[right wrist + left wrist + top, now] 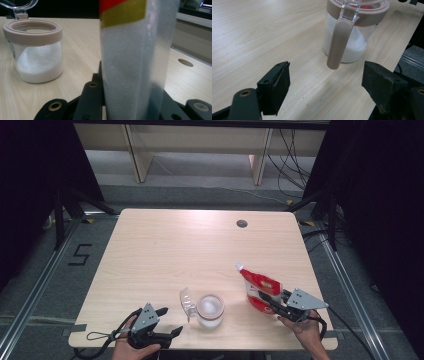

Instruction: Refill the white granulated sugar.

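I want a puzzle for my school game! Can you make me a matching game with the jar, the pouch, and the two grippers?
Things:
1. jar
2. pouch
3. left gripper
4. right gripper

States:
A. clamped on something red and white
B. lid flipped open, white grains inside
C. jaws wide apart, nothing between them
D. held up off the table, spout pointing away from the person

Right pairs: 1-B, 2-D, 3-C, 4-A
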`<state>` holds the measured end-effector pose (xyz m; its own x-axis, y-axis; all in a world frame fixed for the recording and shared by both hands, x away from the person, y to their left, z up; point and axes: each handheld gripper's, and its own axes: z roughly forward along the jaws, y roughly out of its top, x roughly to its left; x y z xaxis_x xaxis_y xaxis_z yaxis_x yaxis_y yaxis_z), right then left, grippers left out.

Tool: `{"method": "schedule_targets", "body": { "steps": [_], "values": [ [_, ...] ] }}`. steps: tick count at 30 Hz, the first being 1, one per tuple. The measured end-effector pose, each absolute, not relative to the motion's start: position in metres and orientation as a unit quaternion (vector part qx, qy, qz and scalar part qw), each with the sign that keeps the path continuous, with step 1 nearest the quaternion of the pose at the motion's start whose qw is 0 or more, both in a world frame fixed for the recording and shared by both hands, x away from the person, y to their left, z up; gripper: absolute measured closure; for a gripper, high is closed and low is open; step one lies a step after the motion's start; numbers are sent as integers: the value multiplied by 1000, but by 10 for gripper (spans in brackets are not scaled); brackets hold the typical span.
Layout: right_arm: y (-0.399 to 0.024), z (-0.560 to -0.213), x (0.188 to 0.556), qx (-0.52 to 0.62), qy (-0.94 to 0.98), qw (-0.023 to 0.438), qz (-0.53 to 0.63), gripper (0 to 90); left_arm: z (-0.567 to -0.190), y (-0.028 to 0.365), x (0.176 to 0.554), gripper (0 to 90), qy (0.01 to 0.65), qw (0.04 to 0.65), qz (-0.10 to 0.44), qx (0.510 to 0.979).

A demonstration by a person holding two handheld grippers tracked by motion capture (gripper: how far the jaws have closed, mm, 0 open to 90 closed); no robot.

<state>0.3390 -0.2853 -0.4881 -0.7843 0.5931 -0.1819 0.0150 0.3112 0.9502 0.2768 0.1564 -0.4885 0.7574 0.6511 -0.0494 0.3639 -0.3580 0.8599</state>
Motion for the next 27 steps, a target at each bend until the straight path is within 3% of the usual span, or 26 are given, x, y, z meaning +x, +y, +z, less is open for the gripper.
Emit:
{"method": "schedule_targets", "body": {
  "steps": [16, 27],
  "values": [
    [-295, -491, 335, 220, 759, 259, 555, 754, -489, 156, 277, 221, 315, 469, 153, 810],
    [-295, -487, 332, 242, 750, 257, 560, 621, -489, 157, 277, 221, 315, 476, 152, 807]
  ]
}}
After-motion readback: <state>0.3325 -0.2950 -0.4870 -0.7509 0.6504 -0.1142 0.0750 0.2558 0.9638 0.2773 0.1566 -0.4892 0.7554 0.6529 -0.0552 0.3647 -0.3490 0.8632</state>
